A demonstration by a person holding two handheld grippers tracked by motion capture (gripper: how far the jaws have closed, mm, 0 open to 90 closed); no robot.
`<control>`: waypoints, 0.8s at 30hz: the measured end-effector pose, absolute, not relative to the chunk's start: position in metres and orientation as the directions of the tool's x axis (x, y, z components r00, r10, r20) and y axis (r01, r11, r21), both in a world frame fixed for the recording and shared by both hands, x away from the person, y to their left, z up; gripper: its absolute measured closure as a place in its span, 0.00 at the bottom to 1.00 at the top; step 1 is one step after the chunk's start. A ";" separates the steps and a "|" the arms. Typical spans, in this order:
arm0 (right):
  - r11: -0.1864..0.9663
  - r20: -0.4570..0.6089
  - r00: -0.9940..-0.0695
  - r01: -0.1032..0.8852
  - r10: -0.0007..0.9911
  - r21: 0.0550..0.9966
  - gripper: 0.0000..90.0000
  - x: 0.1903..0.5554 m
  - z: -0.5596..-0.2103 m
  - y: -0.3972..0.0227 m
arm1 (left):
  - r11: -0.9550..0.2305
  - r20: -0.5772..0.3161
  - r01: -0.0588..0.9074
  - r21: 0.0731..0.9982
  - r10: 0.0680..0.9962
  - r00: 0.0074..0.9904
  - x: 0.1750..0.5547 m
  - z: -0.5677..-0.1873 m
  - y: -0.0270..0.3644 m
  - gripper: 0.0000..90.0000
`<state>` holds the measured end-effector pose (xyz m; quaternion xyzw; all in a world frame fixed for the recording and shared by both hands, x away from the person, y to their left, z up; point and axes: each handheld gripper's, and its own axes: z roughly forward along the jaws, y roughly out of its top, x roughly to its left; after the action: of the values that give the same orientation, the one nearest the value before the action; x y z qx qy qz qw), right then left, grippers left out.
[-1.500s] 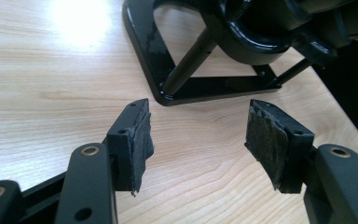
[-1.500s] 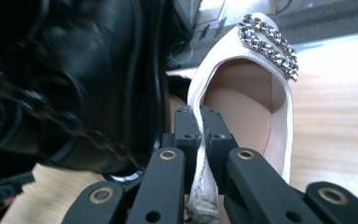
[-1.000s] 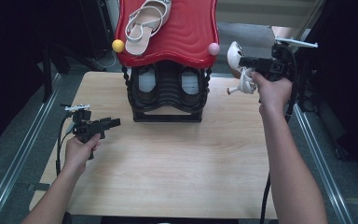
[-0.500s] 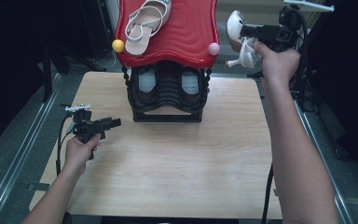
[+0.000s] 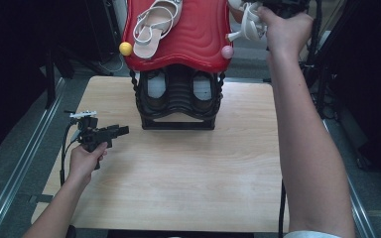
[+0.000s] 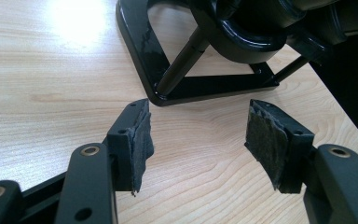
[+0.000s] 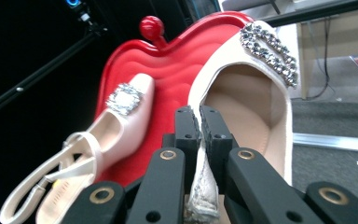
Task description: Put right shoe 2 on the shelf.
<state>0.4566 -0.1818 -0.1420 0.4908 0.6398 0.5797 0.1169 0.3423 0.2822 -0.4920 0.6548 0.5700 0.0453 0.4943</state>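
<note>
One shoe [image 7: 261,107] hangs pinched by its side wall in the right gripper [image 7: 200,121], toe pointing far-left toward the red tray [image 5: 198,44] beside its mate [image 5: 154,25]; left gripper [image 6: 198,140] jaws spread.

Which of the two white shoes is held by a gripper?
The shoe with the long curved rhinestone trim: the right gripper clamps its side edge. The other shoe, with a square buckle, lies on the red shelf.
</note>
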 end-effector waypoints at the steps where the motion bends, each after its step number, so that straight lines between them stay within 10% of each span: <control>1: -0.154 0.418 -0.495 0.489 0.762 0.859 0.98 0.457 -0.141 -0.177 | 0.141 -0.506 0.702 0.698 0.791 0.344 0.342 -0.492 0.282 0.45; 24: -0.035 0.326 -0.561 0.466 0.761 0.884 0.98 0.468 -0.164 -0.113 | 0.145 -0.508 0.698 0.701 0.789 0.346 0.342 -0.491 0.282 0.45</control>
<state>0.4680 -0.1129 -0.1639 0.4497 0.6823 0.5613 0.1312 0.3423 0.2822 -0.4911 0.6524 0.5699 0.0454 0.4975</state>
